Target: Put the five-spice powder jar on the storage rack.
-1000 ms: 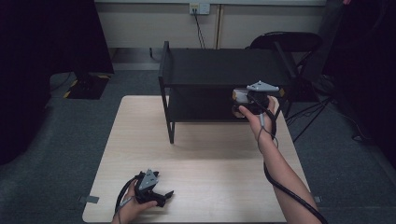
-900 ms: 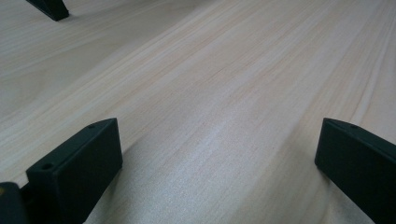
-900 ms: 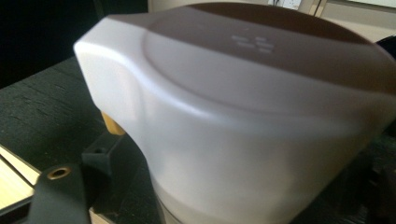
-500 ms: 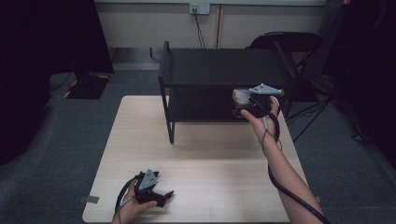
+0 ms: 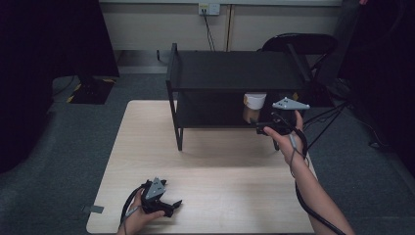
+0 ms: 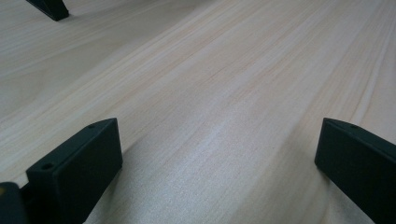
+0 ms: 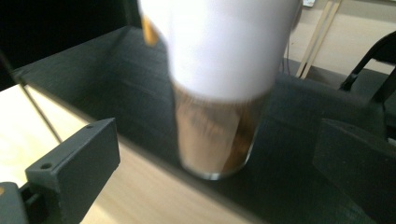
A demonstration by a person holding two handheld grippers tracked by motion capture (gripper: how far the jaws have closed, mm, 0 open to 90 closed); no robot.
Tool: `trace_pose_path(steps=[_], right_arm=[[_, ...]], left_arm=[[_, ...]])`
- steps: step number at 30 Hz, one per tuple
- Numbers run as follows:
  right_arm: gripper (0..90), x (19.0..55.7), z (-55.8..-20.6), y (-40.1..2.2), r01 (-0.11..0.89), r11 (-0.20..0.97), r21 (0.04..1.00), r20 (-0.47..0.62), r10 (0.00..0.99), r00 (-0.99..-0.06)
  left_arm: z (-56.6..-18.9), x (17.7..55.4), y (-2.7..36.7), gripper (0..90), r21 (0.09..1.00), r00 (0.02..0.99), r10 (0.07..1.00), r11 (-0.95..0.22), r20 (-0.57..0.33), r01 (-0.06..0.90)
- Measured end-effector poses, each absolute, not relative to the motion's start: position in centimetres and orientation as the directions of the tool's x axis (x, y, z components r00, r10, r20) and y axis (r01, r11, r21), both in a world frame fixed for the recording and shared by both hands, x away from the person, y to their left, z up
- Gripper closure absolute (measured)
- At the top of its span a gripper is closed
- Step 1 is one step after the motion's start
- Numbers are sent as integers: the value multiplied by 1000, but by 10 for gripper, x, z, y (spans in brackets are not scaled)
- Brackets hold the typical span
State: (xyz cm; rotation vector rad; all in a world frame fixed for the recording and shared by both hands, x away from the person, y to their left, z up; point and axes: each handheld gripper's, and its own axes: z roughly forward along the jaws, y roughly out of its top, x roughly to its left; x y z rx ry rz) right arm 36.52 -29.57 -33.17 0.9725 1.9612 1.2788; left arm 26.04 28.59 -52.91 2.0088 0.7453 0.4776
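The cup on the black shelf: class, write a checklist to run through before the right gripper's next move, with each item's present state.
1. Cup stands upright on the lower board of the black shelf: ok.
2. Right gripper has let go; its jaws have just been opening and stand apart on either side of the cup: ok.
3. Cup sits well back from the shelf's front edge: not ok, it stands near the edge.
4. Left gripper open, low over the table, nothing between its jaws: ok.
5. Cup's contents settled: cannot tell, blurred.
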Motion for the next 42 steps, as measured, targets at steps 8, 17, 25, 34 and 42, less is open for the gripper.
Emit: trace_pose_path(steps=[8,17,25,34,42], right_arm=[[0,335,-358,-318,277,273,921,-52,792,-608],[0,296,-406,-340,313,304,900,-22,748,-663],[0,276,-436,-352,336,319,886,-5,732,-682],[0,268,-467,-357,402,372,837,17,716,-698],[0,272,-478,-358,431,400,809,37,697,-717]], left_arm=[[-529,260,286,0,859,742,669,-402,40,316],[-529,260,286,0,859,742,669,-402,41,316],[-529,260,286,0,859,742,670,-402,41,316],[-529,260,286,0,859,741,670,-402,41,316],[-529,260,286,0,859,741,670,-402,41,316]])
